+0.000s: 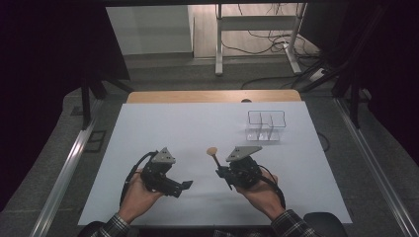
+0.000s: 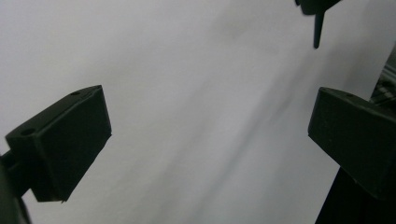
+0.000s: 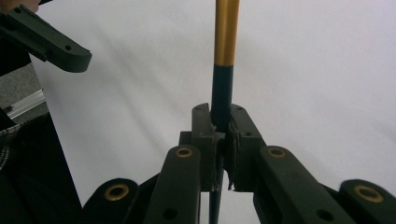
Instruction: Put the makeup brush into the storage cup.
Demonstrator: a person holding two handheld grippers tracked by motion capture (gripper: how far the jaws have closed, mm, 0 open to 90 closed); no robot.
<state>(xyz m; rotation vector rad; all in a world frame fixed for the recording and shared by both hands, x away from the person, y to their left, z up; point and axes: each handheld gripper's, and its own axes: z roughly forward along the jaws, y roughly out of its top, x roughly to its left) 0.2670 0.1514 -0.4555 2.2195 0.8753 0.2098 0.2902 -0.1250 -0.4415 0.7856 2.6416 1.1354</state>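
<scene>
Clamped by its dark handle in the right tool (image 1: pixel 221 171), the spoon (image 1: pixel 214 155) is held above the worktop (image 1: pixel 148 128) with its long axis pointing away toward the clear organiser (image 1: pixel 266 126) at far right, while the left tool (image 1: pixel 184 185) is spread apart, empty.

The white desk (image 1: pixel 163 123) is evenly lit from above, while the surroundings around it are left almost black. Soft, short shadows are cast on the desk just beside each hand-held gripper. In the left gripper view the desk surface is smeared by streaky blur. In the right gripper view the near linkage is rendered dim and soft, without glare
</scene>
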